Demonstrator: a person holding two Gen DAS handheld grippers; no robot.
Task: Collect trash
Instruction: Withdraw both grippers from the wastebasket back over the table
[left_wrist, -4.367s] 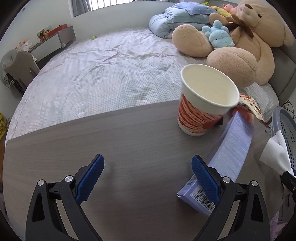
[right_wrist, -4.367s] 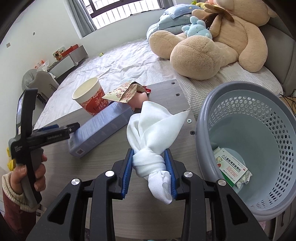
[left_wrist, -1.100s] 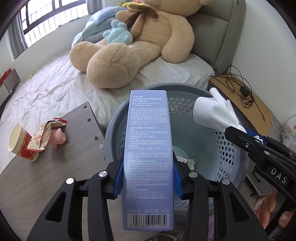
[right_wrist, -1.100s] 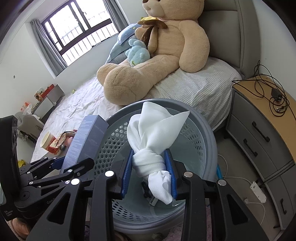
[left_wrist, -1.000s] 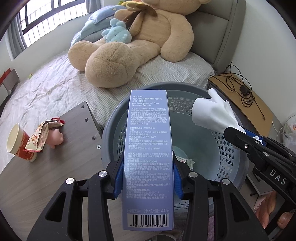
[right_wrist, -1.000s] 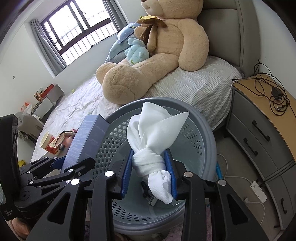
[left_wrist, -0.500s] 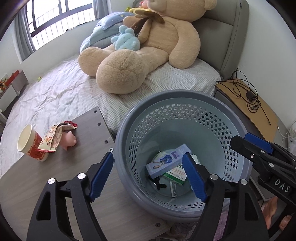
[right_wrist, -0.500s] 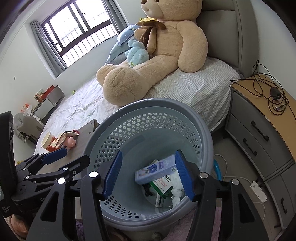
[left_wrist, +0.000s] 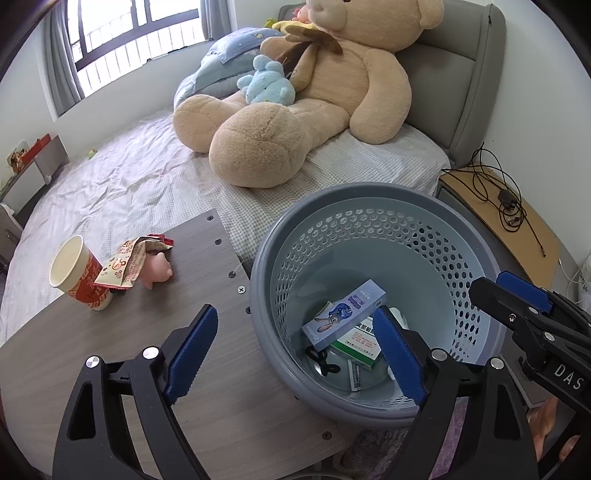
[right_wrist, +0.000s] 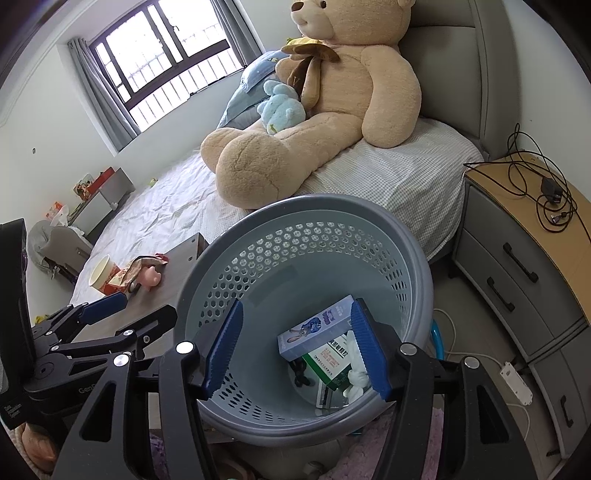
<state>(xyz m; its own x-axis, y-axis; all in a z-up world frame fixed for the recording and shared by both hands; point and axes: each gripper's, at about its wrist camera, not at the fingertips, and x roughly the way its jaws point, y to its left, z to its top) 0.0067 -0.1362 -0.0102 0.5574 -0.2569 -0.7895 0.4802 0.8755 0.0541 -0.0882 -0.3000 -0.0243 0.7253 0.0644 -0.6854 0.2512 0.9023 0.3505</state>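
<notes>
A grey perforated basket (left_wrist: 369, 199) (right_wrist: 417, 266) stands beside the wooden table. In it lie a blue toothpaste box (left_wrist: 343, 314) (right_wrist: 317, 326), a green and white box (left_wrist: 358, 341) (right_wrist: 327, 363) and a white cloth (right_wrist: 356, 376). My left gripper (left_wrist: 295, 352) is open and empty above the basket's near rim. My right gripper (right_wrist: 297, 349) is open and empty over the basket. On the table stand a paper cup (left_wrist: 75, 271) (right_wrist: 101, 277), a snack wrapper (left_wrist: 129, 264) and a pink toy pig (left_wrist: 157, 271).
The wooden table (left_wrist: 110, 369) lies left of the basket. A bed with a large teddy bear (left_wrist: 314, 92) is behind. A nightstand (right_wrist: 524, 236) with cables stands to the right. A power strip (right_wrist: 515, 376) lies on the floor.
Both grippers have opened; the blue box and the white cloth have dropped into the basket. The left gripper has since drawn back a little toward the table.
</notes>
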